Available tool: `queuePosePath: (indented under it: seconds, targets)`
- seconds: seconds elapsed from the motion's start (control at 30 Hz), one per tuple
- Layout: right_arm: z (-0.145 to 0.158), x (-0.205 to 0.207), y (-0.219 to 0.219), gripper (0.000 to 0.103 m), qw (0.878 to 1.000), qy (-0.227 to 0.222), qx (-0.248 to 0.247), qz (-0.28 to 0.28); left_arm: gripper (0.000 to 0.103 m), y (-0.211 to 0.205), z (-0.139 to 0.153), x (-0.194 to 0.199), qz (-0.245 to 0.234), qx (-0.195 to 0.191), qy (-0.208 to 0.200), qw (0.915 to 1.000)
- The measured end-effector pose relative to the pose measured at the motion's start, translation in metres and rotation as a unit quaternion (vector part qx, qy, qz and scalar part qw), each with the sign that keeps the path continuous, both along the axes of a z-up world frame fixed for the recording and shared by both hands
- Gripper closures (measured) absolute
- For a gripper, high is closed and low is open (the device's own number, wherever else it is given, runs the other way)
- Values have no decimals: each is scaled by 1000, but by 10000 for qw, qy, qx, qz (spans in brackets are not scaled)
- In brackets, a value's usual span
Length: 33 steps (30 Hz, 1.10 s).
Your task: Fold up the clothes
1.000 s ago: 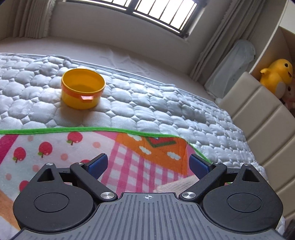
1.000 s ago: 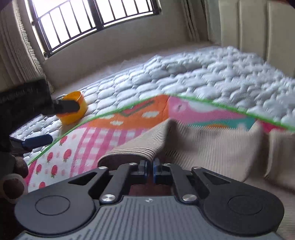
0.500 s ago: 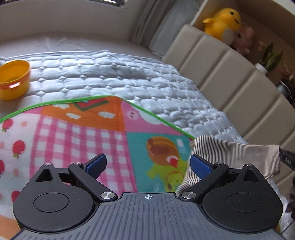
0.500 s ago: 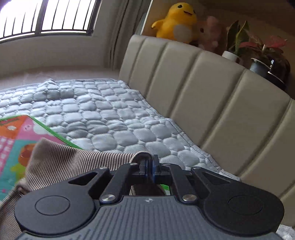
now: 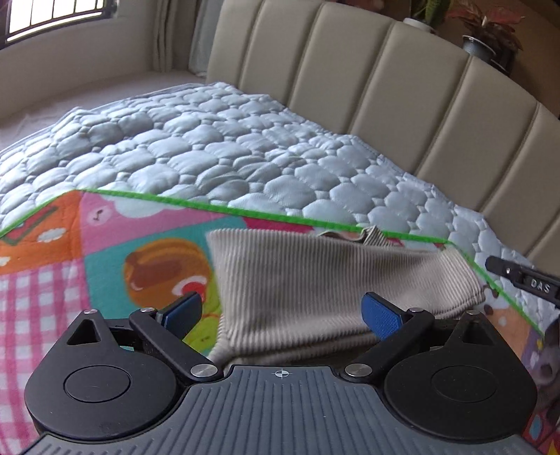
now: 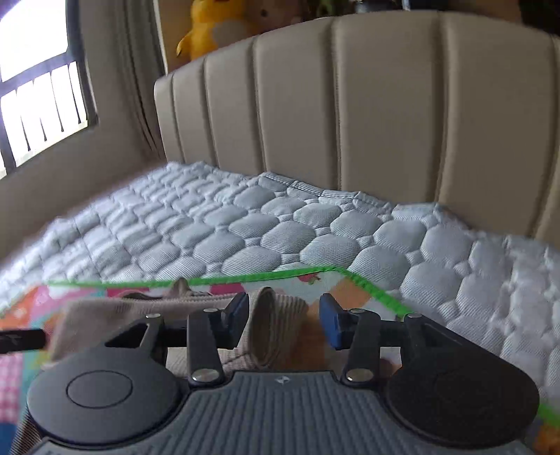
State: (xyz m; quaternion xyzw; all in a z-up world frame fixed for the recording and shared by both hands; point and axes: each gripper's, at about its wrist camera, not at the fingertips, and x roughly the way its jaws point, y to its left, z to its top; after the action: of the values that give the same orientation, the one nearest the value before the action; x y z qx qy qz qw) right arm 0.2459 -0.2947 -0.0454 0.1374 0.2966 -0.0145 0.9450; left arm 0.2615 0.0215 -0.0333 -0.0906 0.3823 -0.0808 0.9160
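Note:
A beige ribbed garment [image 5: 325, 280] lies folded on the colourful play mat [image 5: 115, 245], near the mat's green-edged corner. My left gripper [image 5: 281, 313] hovers open just over its near edge, blue pads wide apart. In the right wrist view my right gripper [image 6: 285, 320] stands open, and a fold of the garment [image 6: 273, 325] rises between its pads without being clamped. A black fingertip of the right gripper [image 5: 521, 280] shows at the right edge of the left wrist view.
The mat lies on a grey quilted bedcover [image 5: 224, 154]. A beige padded headboard [image 6: 350, 115] runs behind the bed. A yellow plush toy [image 6: 206, 29] sits on top beside a barred window [image 6: 38, 94]. Potted plants [image 5: 486, 28] stand above the headboard.
Both grippers swung right toward the headboard. The right gripper, shut on the garment earlier, has opened and let it go. The garment now lies folded by the mat's corner; the yellow bowl left view.

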Motion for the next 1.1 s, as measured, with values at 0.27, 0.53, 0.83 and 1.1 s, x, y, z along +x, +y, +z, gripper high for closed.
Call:
queuePosePath:
  seconds: [0.27, 0.53, 0.83, 1.1]
  targets:
    - [-31, 19, 19, 71, 9991, 333, 266, -16, 3, -14, -25, 0, -782, -183, -232, 9965]
    - [-59, 20, 20, 72, 9960, 899, 7, 14, 3, 1, -48, 13, -488, -253, 216, 9983]
    - [-24, 8, 41, 67, 9977, 42, -534, 405, 3, 9, -32, 11, -521, -679, -132, 9962]
    - [-57, 13, 57, 63, 9918, 683, -647, 863, 3, -4, -58, 14, -758, -226, 338, 9963]
